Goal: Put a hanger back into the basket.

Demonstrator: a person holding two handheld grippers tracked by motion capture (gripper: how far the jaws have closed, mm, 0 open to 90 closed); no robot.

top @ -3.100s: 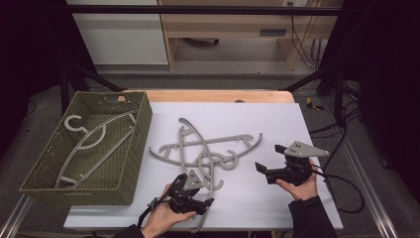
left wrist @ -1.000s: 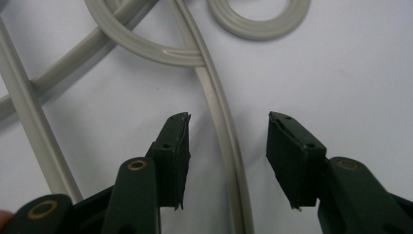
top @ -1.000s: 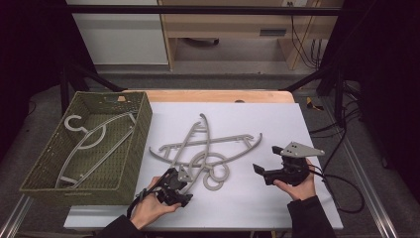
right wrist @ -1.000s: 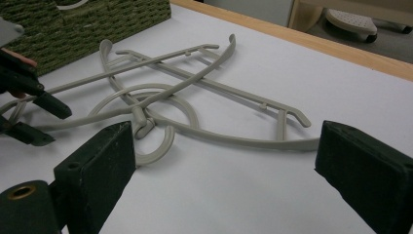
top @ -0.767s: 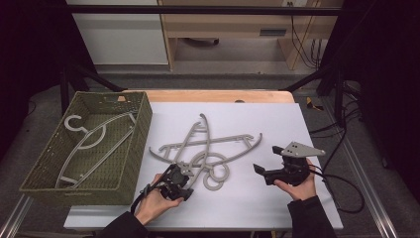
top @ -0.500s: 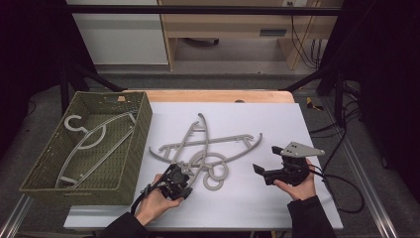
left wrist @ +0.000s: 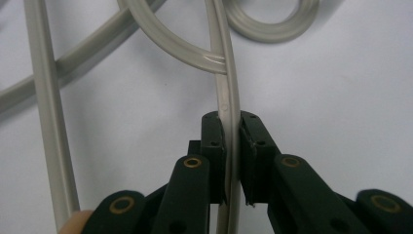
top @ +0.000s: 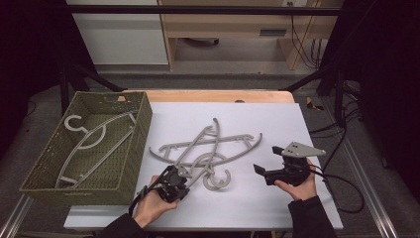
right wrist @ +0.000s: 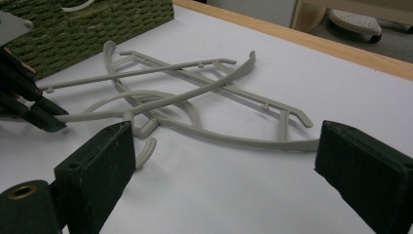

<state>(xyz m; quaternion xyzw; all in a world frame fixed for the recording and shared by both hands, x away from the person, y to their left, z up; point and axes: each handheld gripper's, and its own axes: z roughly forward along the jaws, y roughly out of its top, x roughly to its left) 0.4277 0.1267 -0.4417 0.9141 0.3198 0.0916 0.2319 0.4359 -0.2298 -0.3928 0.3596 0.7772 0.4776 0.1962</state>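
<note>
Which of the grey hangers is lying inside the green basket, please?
The hanger on the far left, alone inside the green basket; the other two lie crossed on the white table.

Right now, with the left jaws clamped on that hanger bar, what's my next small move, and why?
Probably lift the left gripper slowly, toward the basket. Its jaws have just closed on the grey hanger, which lies crossed with a second hanger, so a gentle rise should show whether they snag. One hanger already lies in the basket.
</note>
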